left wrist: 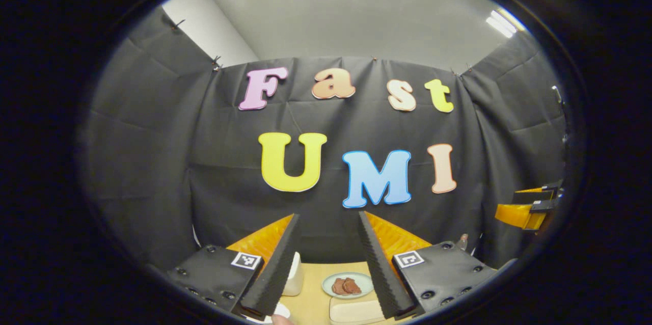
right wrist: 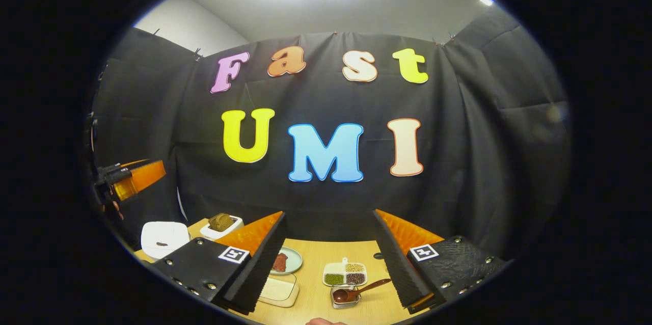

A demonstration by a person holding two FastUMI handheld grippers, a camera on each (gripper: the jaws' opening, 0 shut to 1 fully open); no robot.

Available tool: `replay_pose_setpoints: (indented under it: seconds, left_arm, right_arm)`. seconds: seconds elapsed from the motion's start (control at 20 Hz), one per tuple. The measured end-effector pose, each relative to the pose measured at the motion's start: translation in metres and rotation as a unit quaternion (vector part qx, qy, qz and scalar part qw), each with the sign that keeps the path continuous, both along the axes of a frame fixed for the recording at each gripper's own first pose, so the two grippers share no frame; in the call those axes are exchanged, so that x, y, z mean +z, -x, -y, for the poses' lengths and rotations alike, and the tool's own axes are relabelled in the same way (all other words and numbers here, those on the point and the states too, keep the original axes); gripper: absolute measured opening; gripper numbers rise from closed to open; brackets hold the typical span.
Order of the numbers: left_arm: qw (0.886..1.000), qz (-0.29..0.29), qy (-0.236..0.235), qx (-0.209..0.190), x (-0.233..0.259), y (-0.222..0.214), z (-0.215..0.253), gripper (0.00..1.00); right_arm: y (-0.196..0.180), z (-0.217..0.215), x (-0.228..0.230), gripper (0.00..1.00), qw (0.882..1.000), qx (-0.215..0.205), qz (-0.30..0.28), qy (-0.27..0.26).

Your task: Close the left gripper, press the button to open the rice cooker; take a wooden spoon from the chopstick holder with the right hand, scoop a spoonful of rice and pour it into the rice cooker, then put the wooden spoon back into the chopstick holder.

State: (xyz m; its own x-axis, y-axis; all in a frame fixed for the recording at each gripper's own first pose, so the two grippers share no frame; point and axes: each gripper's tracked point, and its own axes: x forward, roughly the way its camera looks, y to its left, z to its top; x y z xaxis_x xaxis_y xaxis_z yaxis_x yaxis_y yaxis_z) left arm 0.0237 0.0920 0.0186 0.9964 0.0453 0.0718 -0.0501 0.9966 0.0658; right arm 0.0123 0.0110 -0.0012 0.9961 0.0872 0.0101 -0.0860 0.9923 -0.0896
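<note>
The white rice cooker (right wrist: 164,237) sits with its lid down at the table's left end in the right gripper view. A wooden spoon (right wrist: 362,288) lies tilted in a small clear holder (right wrist: 345,298) near the front. Behind it stands a divided white dish (right wrist: 345,274) of green, tan and dark grains. My right gripper (right wrist: 330,214) hangs open above the table with nothing between its fingers. The left gripper (right wrist: 130,176) shows far off at the left, raised in the air. In the left gripper view the left gripper (left wrist: 328,215) is open and empty, and the right gripper (left wrist: 530,207) shows at the far right.
A round plate with reddish food (left wrist: 347,285) (right wrist: 285,261) and a cream tray (left wrist: 354,309) (right wrist: 277,289) lie mid-table. A white appliance with bread (right wrist: 221,223) stands at the back left. A white object (left wrist: 294,274) peeks from behind the left finger. The wooden table (right wrist: 316,253) ends at the black cloth.
</note>
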Motion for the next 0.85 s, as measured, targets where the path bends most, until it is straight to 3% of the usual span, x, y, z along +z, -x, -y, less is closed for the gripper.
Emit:
replay_pose_setpoints:
  seconds: [0.15,0.2,0.3,0.55,0.85]
  left_arm:
    - [0.999,-0.024,0.016,-0.033,-0.013,0.001,0.017,0.61]
    - [0.998,-0.031,0.032,-0.046,-0.017,0.002,0.021,0.60]
    - [0.996,-0.040,0.056,-0.057,-0.023,0.009,0.022,0.70]
    - [0.995,-0.055,0.050,-0.063,-0.033,0.011,0.013,0.97]
    - [0.993,-0.072,0.062,-0.076,-0.048,0.019,0.010,0.96]
  right_arm:
    - [0.006,-0.003,0.000,0.99,1.000,-0.006,-0.001,-0.008]
    - [0.008,-0.005,0.001,0.98,1.000,-0.009,0.000,-0.009]
    - [0.011,-0.007,0.002,0.99,1.000,-0.016,0.002,-0.008]
    - [0.020,-0.017,0.003,0.99,0.999,-0.032,0.007,-0.009]
    - [0.026,-0.023,0.003,0.99,0.999,-0.039,0.013,-0.007]
